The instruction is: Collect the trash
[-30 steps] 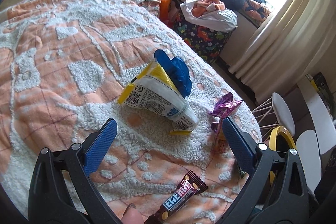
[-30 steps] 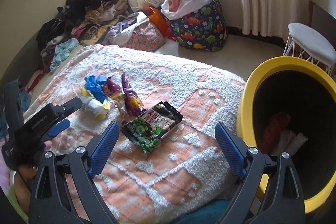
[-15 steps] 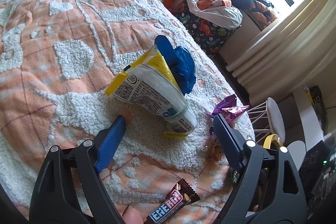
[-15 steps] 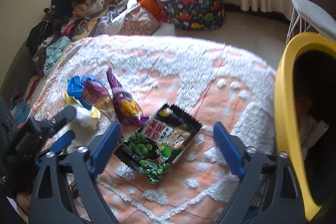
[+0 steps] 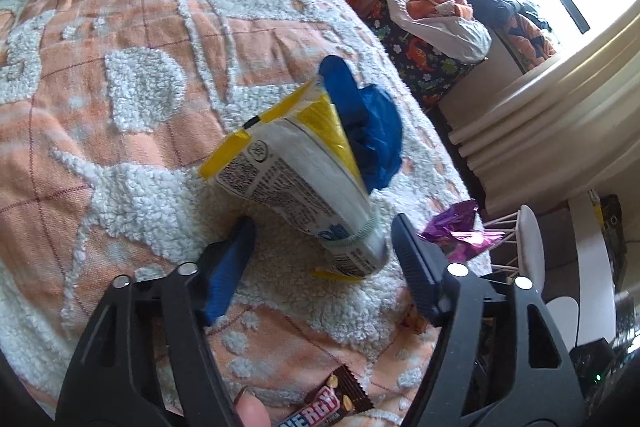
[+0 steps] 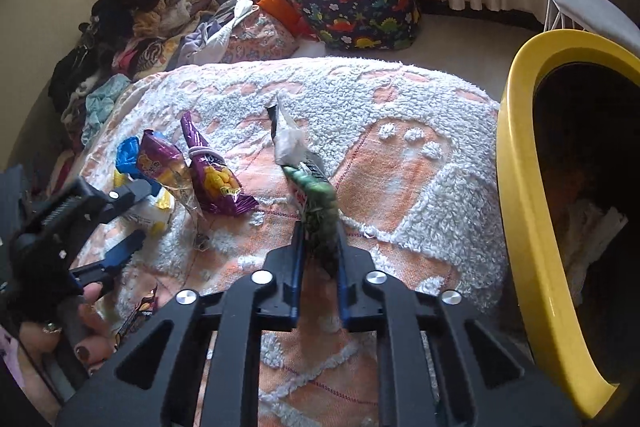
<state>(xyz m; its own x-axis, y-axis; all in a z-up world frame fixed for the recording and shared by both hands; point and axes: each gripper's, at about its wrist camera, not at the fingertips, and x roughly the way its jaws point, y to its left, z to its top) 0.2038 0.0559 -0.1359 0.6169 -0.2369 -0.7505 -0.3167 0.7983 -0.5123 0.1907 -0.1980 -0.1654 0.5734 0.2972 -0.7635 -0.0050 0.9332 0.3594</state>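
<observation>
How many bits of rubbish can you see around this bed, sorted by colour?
White-and-yellow bag: 1
Blue plastic piece: 1
Purple snack packets: 2
Green snack packet, pinched in the right gripper: 1
Brown candy bar: 1
Total: 6

brown candy bar wrapper lettered "NERGY", white and yellow bag with fine print too small to read
</observation>
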